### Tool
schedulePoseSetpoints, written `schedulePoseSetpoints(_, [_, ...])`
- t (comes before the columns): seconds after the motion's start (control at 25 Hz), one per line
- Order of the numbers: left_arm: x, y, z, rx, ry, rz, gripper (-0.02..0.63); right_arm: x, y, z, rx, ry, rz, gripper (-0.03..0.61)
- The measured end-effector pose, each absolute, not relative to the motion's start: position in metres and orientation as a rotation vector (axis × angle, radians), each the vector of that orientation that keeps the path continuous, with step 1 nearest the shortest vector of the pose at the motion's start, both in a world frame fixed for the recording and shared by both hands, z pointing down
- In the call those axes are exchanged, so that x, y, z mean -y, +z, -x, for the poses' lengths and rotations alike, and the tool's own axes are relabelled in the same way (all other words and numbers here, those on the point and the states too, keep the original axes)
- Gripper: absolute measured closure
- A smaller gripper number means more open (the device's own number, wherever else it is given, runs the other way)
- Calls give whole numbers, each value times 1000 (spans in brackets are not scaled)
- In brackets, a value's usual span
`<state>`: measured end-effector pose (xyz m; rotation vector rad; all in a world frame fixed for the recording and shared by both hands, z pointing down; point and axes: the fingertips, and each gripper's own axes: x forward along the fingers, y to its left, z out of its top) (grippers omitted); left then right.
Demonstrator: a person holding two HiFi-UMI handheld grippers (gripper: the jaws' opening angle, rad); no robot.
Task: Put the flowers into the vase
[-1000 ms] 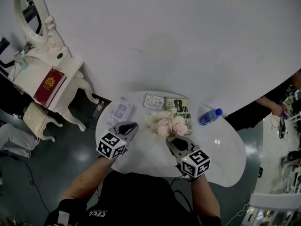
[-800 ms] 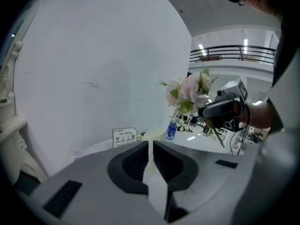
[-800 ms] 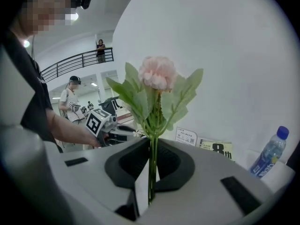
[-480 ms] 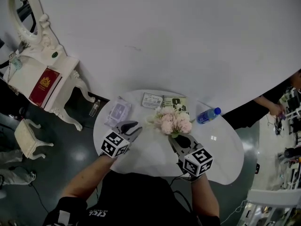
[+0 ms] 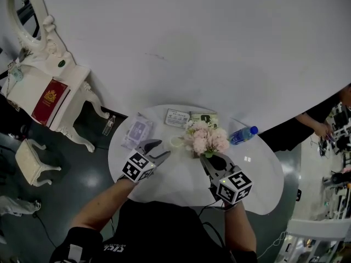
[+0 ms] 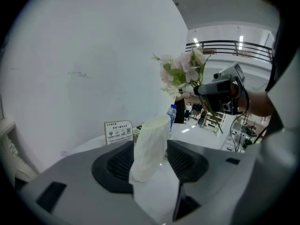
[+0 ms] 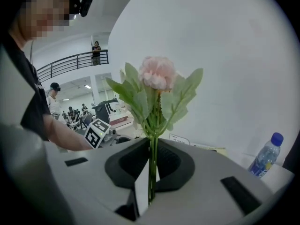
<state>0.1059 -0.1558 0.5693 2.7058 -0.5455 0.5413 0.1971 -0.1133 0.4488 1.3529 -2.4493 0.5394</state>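
Head view: a white dresser (image 5: pixel 55 84) with an oval mirror (image 5: pixel 22 10) stands on the dark floor (image 5: pixel 82 174) left of the round white table (image 5: pixel 181 182), which bears one clear packet (image 5: pixel 137 130), one card (image 5: pixel 178 117), one book (image 5: pixel 205 118) and one blue-capped bottle (image 5: pixel 244 135). The left gripper (image 5: pixel 158 148), its jaws just opening wider, straddles the single white vase (image 6: pixel 150 144) without squeezing it. Further right, the right gripper (image 5: pixel 211 159) is clenched on the stems of the one bunch of pink flowers (image 5: pixel 207 138), raised near the vase.
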Motion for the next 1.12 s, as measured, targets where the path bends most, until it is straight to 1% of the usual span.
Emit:
schedulePoseSetpoints(0.48, [155, 585, -122, 491, 603, -2737, 325, 129, 440, -200, 2446, 522, -1370, 531])
schedulePoseSetpoints(0.84, [162, 600, -133, 482, 622, -2768, 293, 151, 433, -200, 2481, 520, -1398, 531])
schedulePoseSetpoints(1.12, [163, 604, -141, 455, 624, -2777, 285, 169, 427, -200, 2526, 559, -1435, 531])
